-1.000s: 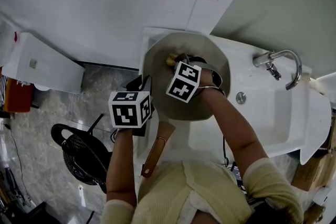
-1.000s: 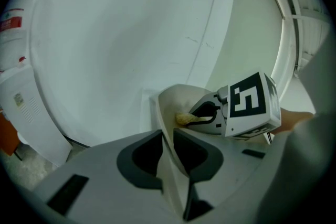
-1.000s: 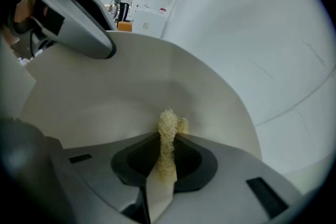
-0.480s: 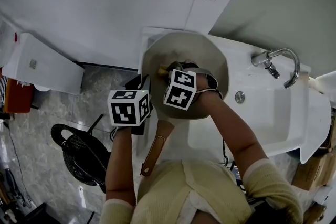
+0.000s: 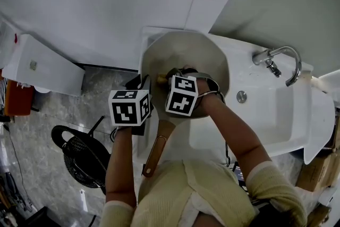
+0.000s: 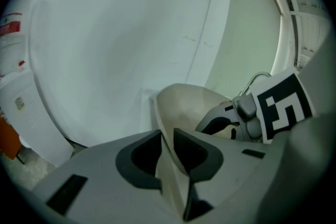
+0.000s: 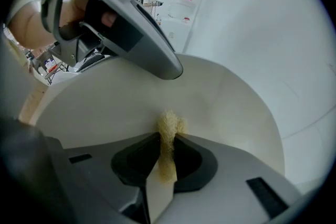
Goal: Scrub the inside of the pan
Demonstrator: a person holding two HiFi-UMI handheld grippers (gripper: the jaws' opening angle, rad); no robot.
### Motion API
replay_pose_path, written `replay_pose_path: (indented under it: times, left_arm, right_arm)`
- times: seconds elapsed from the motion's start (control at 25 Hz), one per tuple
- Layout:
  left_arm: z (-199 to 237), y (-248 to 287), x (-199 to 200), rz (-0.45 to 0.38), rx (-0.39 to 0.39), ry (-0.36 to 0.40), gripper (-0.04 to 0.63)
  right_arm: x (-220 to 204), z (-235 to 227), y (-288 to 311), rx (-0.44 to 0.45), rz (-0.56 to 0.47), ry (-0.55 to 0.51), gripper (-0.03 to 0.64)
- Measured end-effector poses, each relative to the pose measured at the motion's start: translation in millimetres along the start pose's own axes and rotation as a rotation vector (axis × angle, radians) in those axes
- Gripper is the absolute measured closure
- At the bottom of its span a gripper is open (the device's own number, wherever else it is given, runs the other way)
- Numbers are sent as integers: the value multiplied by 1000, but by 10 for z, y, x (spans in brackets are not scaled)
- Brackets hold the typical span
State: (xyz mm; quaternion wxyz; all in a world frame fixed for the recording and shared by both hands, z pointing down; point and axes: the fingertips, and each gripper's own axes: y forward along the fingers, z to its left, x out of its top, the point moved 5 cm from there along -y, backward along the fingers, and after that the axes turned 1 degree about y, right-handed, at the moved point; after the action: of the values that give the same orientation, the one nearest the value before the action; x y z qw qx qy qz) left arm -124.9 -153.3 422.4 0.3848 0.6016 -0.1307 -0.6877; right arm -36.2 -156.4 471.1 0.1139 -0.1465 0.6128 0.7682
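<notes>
While my left gripper (image 6: 167, 155) clamps the rigid, probably slippery pan (image 5: 185, 53) by its rim at the sink (image 5: 276, 117), my right gripper (image 7: 167, 160) pinches a soft scrub pad (image 7: 169, 131) against its inside.

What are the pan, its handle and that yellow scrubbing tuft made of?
Pan: smooth, matte cream surface, probably a ceramic-type coating over metal.
Handle: dull brown, likely wood, though too small to be sure.
Scrubbing tuft: pale yellow frayed fibres, perhaps loofah or a plastic scourer.
</notes>
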Motion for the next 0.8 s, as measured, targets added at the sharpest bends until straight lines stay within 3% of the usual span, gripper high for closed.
replay_pose_path:
  times: [0.8]
  left_arm:
    - [4, -48, -40, -8, 2, -1, 474]
  right_arm:
    - [-80, 351, -135, 287, 50, 19, 538]
